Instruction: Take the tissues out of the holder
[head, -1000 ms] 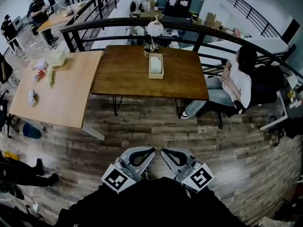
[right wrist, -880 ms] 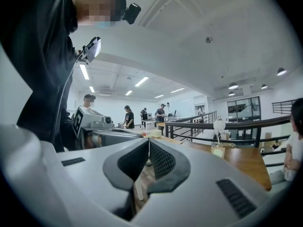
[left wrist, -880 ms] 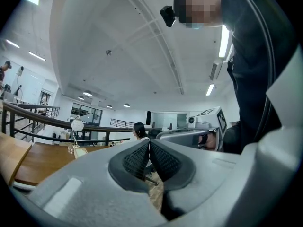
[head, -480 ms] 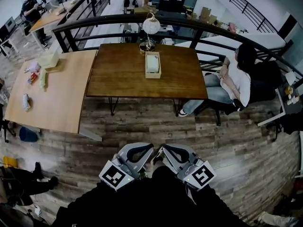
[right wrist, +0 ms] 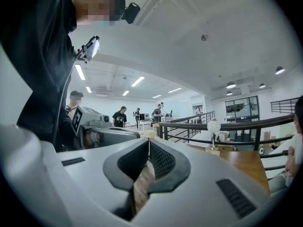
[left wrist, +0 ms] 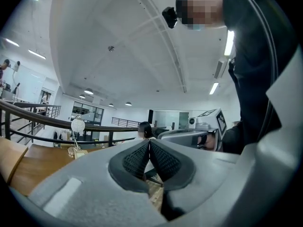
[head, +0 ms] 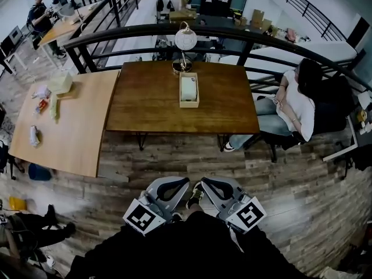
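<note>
A wooden tissue holder (head: 189, 90) with white tissues in it lies on the dark brown table (head: 151, 106), just in front of a globe lamp (head: 185, 42). Both grippers are far from it, held close to my body over the wooden floor. My left gripper (head: 185, 183) and right gripper (head: 201, 185) point toward the table side by side. In the left gripper view the left gripper (left wrist: 149, 142) has its jaws touching with nothing between them. The right gripper (right wrist: 149, 141) is likewise shut and empty. The lamp (left wrist: 77, 125) shows small in the distance.
A person (head: 297, 100) sits on a chair at the table's right end. A light wooden table (head: 64, 121) with small items adjoins on the left. A black railing (head: 116, 36) runs behind both tables. Plank floor (head: 174, 158) lies between me and the tables.
The tables and the tissue holder have drawn a little nearer and lower in the head view. Both grippers keep their place in front of my body, still shut.
</note>
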